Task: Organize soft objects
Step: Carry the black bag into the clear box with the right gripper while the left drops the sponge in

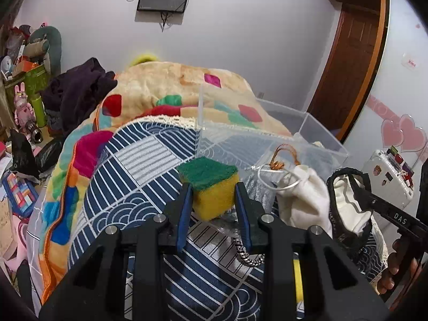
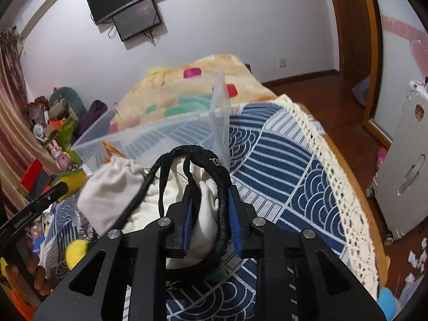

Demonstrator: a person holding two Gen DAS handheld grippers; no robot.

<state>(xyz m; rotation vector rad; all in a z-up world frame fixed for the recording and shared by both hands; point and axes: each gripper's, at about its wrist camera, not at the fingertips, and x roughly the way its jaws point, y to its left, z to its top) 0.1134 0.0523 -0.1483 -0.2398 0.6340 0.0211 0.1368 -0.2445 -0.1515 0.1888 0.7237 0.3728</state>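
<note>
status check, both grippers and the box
Left gripper shut on sponge. Right gripper shut on black-trimmed white cloth. Clear box ahead; white pouch at its front.

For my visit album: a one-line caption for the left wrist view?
Left hand-held gripper grips a green-topped yellow sponge before a clear plastic bin.

Bed (image 1: 149, 160) carries clear bin (image 1: 267, 133), white pouch (image 1: 302, 200).

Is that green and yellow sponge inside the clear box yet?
Not yet. The sponge sits between the left hand-held gripper fingers, outside the clear box.
</note>
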